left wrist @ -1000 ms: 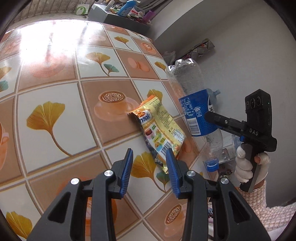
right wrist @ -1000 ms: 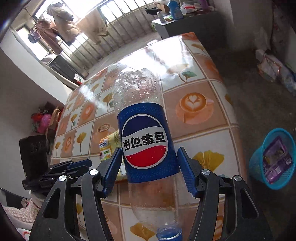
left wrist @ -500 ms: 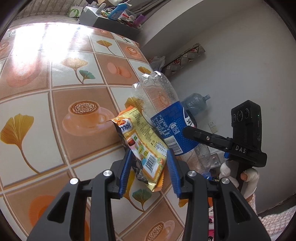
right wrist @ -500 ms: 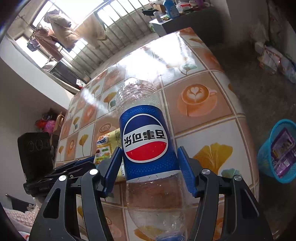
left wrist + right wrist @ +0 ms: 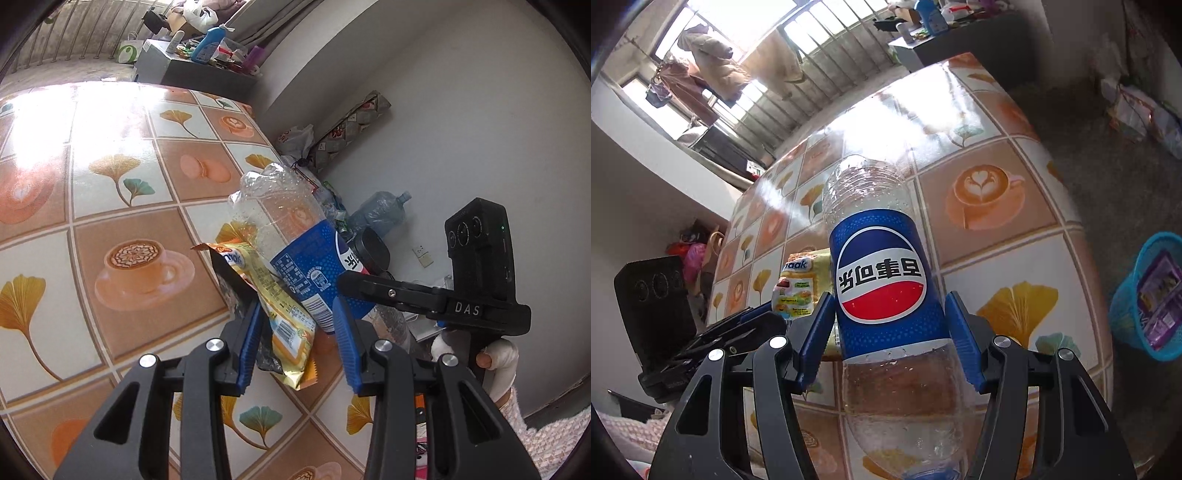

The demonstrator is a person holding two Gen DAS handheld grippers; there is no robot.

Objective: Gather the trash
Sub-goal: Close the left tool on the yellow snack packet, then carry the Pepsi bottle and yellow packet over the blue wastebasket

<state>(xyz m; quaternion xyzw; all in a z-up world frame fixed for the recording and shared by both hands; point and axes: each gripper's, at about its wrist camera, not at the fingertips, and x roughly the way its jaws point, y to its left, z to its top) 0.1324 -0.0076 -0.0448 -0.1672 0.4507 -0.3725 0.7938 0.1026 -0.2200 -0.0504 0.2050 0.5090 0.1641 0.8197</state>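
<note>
My right gripper [image 5: 890, 332] is clamped on the cola bottle [image 5: 882, 280], both blue pads pressed against the label band, the bottle upside down with its cap end toward me and its base out over the table [image 5: 1008, 266]. My left gripper [image 5: 297, 341] has the yellow snack wrapper [image 5: 284, 317] between its jaws; the left pad seems to touch the wrapper's dark inner side, but there is a visible gap at the right pad, so I read this as jaws around it and not yet pinching. To do this step well, I would close the left jaws squarely on the wrapper's middle, not its loose lower corner, and keep them clear of the bottle, which sits just beside the right pad. Once both are secure, the blue basket [image 5: 1148, 295] on the floor beyond the table's edge looks the likely place to drop them, though I am judging that only from the wrappers already inside it. Compared with a second ago, the wrapper then lay flat on the table ahead of my left jaws; now it stands up between them, and the bottle appears much closer in the left view. The right grip looks unchanged.
</note>
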